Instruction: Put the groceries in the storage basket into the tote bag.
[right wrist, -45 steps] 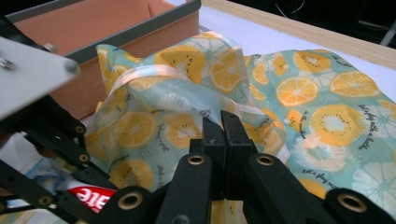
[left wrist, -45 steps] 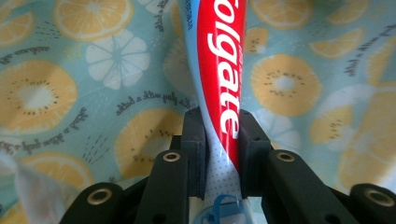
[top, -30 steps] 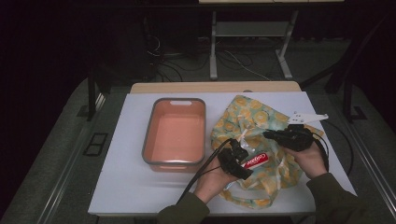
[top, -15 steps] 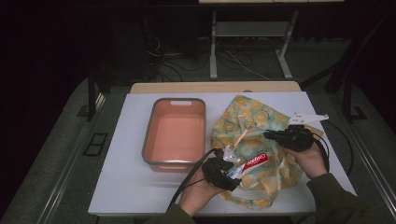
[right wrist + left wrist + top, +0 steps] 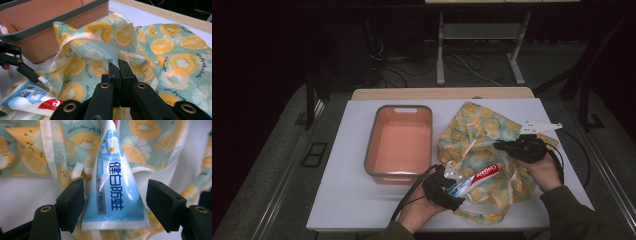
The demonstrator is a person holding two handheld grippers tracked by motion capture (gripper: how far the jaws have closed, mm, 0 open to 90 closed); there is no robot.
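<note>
Left gripper view: hand-held gripper (image 5: 115, 202) wide around toothpaste tube (image 5: 113, 187).

Left gripper (image 5: 115, 202): jaws spread, toothpaste tube (image 5: 113, 187) lying in the gap between them.
Right gripper (image 5: 119, 75): jaws pinched together on the fruit-print bag (image 5: 160, 50).
Bin (image 5: 399, 142): blocks the bag's left side (touching).
Table (image 5: 347, 200): bare near-left corner.
</note>
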